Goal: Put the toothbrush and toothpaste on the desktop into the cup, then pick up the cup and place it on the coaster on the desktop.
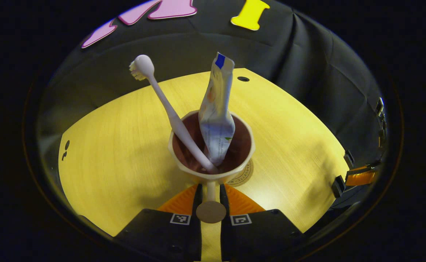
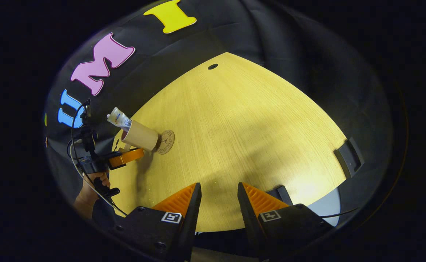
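Note:
A cream cup (image 1: 213,165) with a brown inside holds a white toothbrush (image 1: 162,102) and a toothpaste tube (image 1: 216,120), both leaning out of it. My left gripper (image 1: 210,187) is shut on the cup's handle (image 1: 211,196). A round coaster (image 1: 245,175) peeks out from under the cup's right side. In the right gripper view the cup (image 2: 140,136) stands at the left edge of the coaster (image 2: 166,141), held by the left gripper (image 2: 125,156). Whether the cup rests on the coaster I cannot tell. My right gripper (image 2: 218,189) hangs open over the table's near edge, holding nothing.
The wooden table (image 2: 242,138) has a small hole (image 2: 213,66) near its far edge and black clips (image 2: 349,156) on its right edge. A hand (image 2: 89,185) with cables holds the left gripper at the table's left side.

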